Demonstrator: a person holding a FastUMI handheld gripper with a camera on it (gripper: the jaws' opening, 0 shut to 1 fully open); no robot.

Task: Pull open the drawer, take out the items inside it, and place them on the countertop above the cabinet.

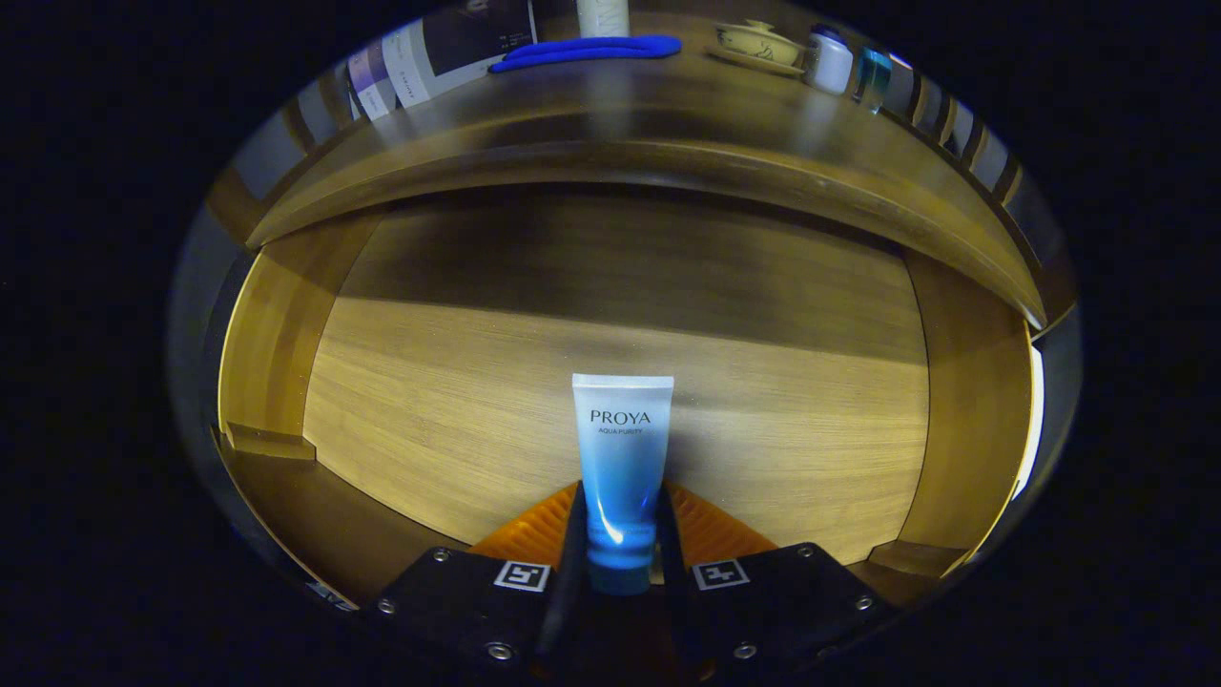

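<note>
— While the drawer point(458, 410) sits pulled open, where's the tube?
— Tube point(622, 458) is upright between the gripper point(620, 534) fingers, cap end down, over the drawer's near edge. Both fingers press its lower sides, so tongs are narrow & clamped on it.
— Countertop?
— Countertop point(668, 124) is beyond, above the drawer. At its far edge: blue flat item point(587, 51), lidded cup point(758, 43), white bottle point(830, 59), teal bottle point(873, 74).

Open drawer point(496, 401): bare wood floor all around the tube point(622, 458) clamped between both fingers of the gripper point(620, 534). Above the drawer, countertop point(668, 124) edge overhangs its rear, limiting headroom there.
</note>
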